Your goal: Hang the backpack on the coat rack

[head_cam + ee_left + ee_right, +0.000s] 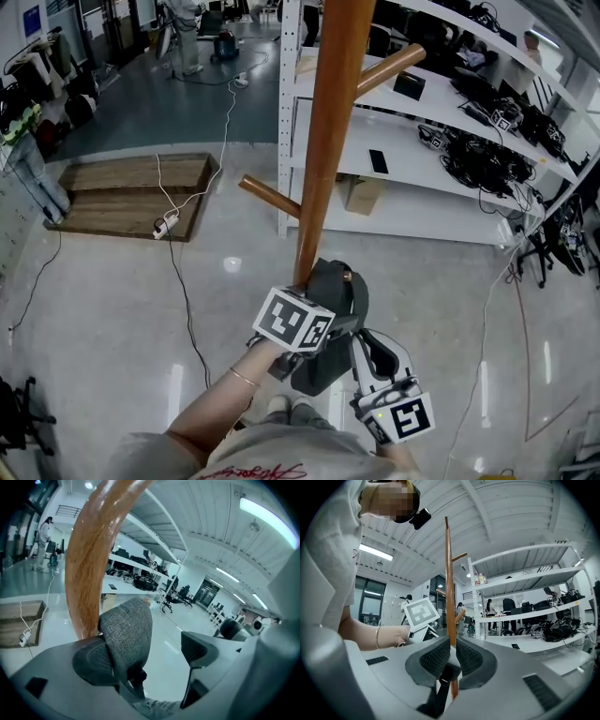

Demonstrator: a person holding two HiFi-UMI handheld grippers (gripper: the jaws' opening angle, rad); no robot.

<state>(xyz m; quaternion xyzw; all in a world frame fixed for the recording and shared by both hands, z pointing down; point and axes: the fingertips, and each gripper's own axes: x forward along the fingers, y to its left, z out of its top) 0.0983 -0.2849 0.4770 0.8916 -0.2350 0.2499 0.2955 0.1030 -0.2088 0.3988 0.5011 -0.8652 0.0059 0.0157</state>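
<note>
2 grippers close at the dark backpack (330, 330), low against the coat rack (330, 141). Left gripper (150, 653) spread wide, grey handle loop (129, 630) resting on 1 pad (91, 662), unpinched, seemingly draped over a low peg (346, 276). Right gripper (452, 656) clamped on a black strap (439, 688). Likely settling the hang: back the left out straight, no snagging the loop; check for a loop seated well behind the peg tip before easing off the strap.

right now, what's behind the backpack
The coat rack's wooden pole rises just behind the backpack; a peg tip shows at its top. The pole's foot and the rest of that peg are covered by the backpack.
</note>
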